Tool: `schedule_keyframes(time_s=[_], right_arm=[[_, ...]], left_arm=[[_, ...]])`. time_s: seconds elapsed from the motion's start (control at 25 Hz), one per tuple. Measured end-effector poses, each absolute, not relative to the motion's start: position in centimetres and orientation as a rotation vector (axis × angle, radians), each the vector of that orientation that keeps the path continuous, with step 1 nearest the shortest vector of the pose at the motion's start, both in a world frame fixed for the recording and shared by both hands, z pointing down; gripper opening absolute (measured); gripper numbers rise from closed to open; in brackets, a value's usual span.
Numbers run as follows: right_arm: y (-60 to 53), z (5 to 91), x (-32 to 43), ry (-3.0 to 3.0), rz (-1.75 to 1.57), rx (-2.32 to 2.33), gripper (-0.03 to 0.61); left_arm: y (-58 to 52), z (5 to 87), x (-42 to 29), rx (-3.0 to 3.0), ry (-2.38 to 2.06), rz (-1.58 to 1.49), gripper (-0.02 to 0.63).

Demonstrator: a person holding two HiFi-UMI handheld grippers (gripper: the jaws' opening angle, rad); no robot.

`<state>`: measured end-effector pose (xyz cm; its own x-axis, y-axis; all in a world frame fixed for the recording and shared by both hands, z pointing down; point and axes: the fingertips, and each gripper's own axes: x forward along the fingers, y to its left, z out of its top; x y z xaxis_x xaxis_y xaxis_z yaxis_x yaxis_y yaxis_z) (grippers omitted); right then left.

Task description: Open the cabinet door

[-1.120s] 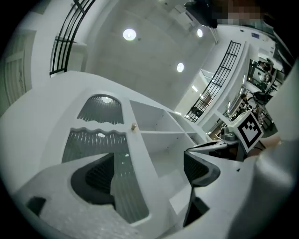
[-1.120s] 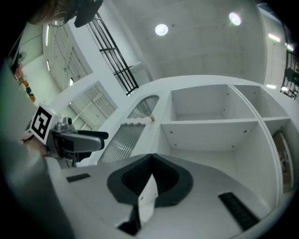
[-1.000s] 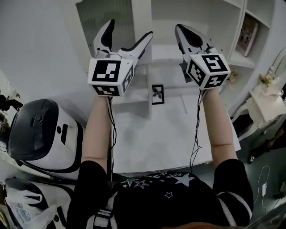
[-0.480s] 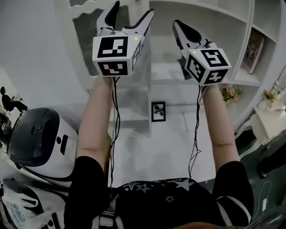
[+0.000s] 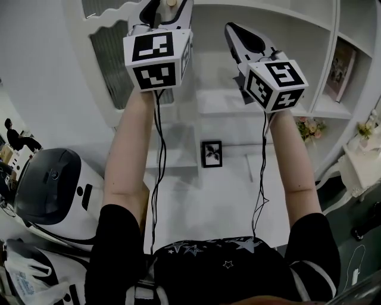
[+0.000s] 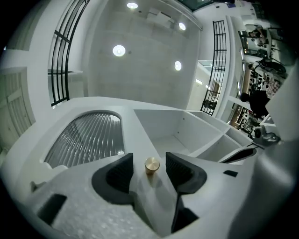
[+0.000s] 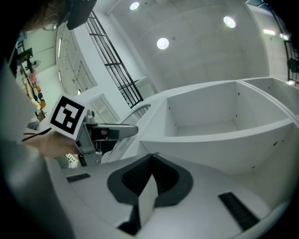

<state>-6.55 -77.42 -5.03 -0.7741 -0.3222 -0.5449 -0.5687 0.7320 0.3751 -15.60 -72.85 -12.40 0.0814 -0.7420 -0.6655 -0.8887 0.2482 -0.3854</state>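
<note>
The white cabinet door (image 5: 113, 53) has an arched ribbed glass panel (image 6: 86, 137) and a small brass knob (image 6: 152, 164) near its edge. My left gripper (image 5: 166, 7) is raised to the door with the knob between its dark pads (image 6: 119, 172). Its jaws are closing, and a narrow gap still shows on each side of the knob. My right gripper (image 5: 231, 28) is held up beside it, in front of the open shelves. It is shut with nothing in it, the pads (image 7: 150, 175) meeting.
Open white shelf compartments (image 6: 177, 126) lie right of the door. Below are a white table (image 5: 202, 196) with a small framed picture (image 5: 212, 153), a white robot with a dark head (image 5: 50, 184) at the left, and flowers (image 5: 309, 126) at the right.
Both grippers have risen toward the cabinet. The left one has come up to the knob and its jaws have narrowed around it. The right one has stayed shut.
</note>
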Motion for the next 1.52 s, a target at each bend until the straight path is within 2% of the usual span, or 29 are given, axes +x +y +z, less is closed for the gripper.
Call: schedule_keyframes(time_s=[0.12, 0.24, 0.4, 0.8, 1.52], right_arm=[[-77.0, -5.0, -6.2, 2.476, 0.749, -0.662, 0.005], [-76.8, -4.8, -6.0, 2.476, 0.739, -0.652, 0.005], [-76.7, -4.2, -5.9, 2.492, 0.73, -0.65, 0.005], [-75.7, -3.5, -5.0, 2.52, 0.693, -0.662, 0.005], [-62.4, -4.5, -6.7, 2.479, 0.738, -0.792, 0.005]], left_arm=[[-72.5, -12.4, -16.4, -1.501, 1.715, 0.242, 0.169], [-72.4, -12.2, -16.5, -1.464, 1.733, 0.232, 0.153], [-72.8, -11.9, -15.9, -1.431, 1.743, 0.217, 0.097], [-70.7, -12.1, -15.3, -1.532, 1.722, 0.261, 0.092], [-59.1, -11.9, -14.7, -1.846, 1.5, 0.399, 0.092]])
